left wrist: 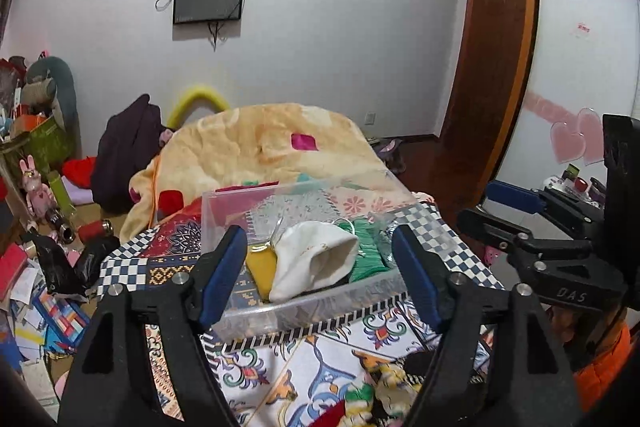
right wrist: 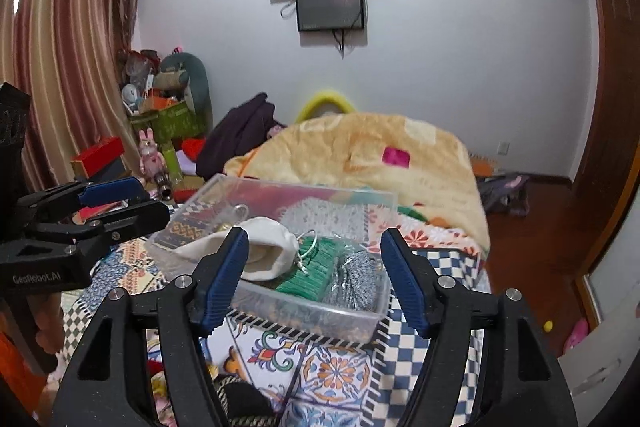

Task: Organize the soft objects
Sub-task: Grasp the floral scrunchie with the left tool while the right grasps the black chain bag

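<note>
A clear plastic bin [left wrist: 320,301] [right wrist: 362,323] stands on the patterned bedspread. In it lie a white pouch [left wrist: 316,263] [right wrist: 268,251], a yellow cloth [left wrist: 262,269], a green cloth [left wrist: 366,251] [right wrist: 316,273] and a silver-grey cloth [right wrist: 352,283]. My left gripper [left wrist: 320,267] is open and empty, hovering just before the bin. My right gripper [right wrist: 316,271] is open and empty, over the bin's near edge. Soft items lie at the near edge [left wrist: 384,383] [right wrist: 240,399], partly hidden by the grippers.
A beige blanket [left wrist: 256,147] [right wrist: 384,163] is heaped behind the bin. Clutter covers the floor at left [left wrist: 36,267]. The bed's right edge drops to a wooden floor [right wrist: 532,239]. The other gripper shows at right in the left view [left wrist: 560,251] and at left in the right view [right wrist: 80,223].
</note>
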Demonstrator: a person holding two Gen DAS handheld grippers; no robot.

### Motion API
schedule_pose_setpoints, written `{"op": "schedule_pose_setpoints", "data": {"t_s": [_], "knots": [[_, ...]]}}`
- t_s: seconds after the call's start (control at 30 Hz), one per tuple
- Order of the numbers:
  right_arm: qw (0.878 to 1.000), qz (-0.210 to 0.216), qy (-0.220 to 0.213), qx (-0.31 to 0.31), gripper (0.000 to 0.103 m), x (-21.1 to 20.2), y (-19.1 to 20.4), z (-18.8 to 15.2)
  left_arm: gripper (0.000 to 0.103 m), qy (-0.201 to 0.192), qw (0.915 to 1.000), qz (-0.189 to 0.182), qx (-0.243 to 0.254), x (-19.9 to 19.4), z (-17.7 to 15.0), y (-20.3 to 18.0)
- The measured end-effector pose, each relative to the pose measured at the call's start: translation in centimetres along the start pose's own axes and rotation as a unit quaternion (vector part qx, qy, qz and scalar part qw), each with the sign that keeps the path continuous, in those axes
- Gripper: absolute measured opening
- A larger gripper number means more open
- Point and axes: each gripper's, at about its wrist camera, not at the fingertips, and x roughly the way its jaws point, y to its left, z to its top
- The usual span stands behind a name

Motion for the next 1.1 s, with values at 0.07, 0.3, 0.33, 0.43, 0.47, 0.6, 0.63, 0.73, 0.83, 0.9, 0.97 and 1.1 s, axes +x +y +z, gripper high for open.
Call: {"op": "schedule_pose_setpoints", "data": {"t_s": [0.07, 0.3, 0.33, 0.43, 0.47, 0.6, 0.63, 0.73, 0.83, 0.9, 0.97, 1.1], "knots": [[1.000, -0.002, -0.007, -0.005, 0.071, -1.0, 0.3, -0.3, 0.079, -0.004, 1.0000, -0.003, 0.002, -1.0, -0.3, -0.1], [1.000, 0.005, 0.007, -0.016, 0.074, -2.3, 1.4, -2.7, 0.086, 0.014, 0.9998, -0.013, 0.000, -2.7, -3.0, -0.7], [1.000, 0.005, 0.013, -0.017, 0.074, -2.2, 1.5, -3.1, 0.086, 0.021, 0.9997, -0.013, 0.002, -2.7, -3.6, -0.9], [0.999, 0.015, 0.043, -0.015, 0.074, -1.7, 2.0, -4.8, 0.086, 0.043, 0.9990, -0.013, 0.001, -2.5, -5.4, -1.3], [0.999, 0.017, 0.049, -0.014, 0.074, -1.7, 2.2, -5.3, 0.086, 0.052, 0.9985, -0.017, -0.001, -2.4, -5.9, -1.3], [0.996, 0.034, 0.082, 0.001, 0.074, -1.3, 2.6, -7.2, 0.086, 0.085, 0.9958, -0.030, -0.014, -1.6, -8.4, -1.5], [0.995, 0.036, 0.090, 0.003, 0.074, -1.1, 2.6, -7.7, 0.086, 0.095, 0.9948, -0.034, -0.016, -1.4, -9.2, -1.4], [0.992, 0.039, 0.117, 0.009, 0.074, -0.3, 2.7, -9.3, 0.086, 0.119, 0.9916, -0.043, -0.022, -0.7, -10.7, -1.8], [0.989, 0.041, 0.143, 0.020, 0.074, 0.5, 2.4, -10.8, 0.086, 0.134, 0.9893, -0.051, -0.027, -0.1, -11.8, -2.3], [0.987, 0.044, 0.154, 0.027, 0.070, 0.4, 2.4, -11.8, 0.086, 0.144, 0.9875, -0.057, -0.029, 0.5, -12.4, -2.5], [0.985, 0.052, 0.162, 0.037, 0.054, 0.5, 2.1, -12.3, 0.086, 0.154, 0.9855, -0.065, -0.031, 1.1, -12.8, -2.7], [0.984, 0.066, 0.162, 0.043, 0.032, 0.2, 2.1, -12.5, 0.079, 0.170, 0.9817, -0.076, -0.041, 2.2, -13.4, -2.6]]}}
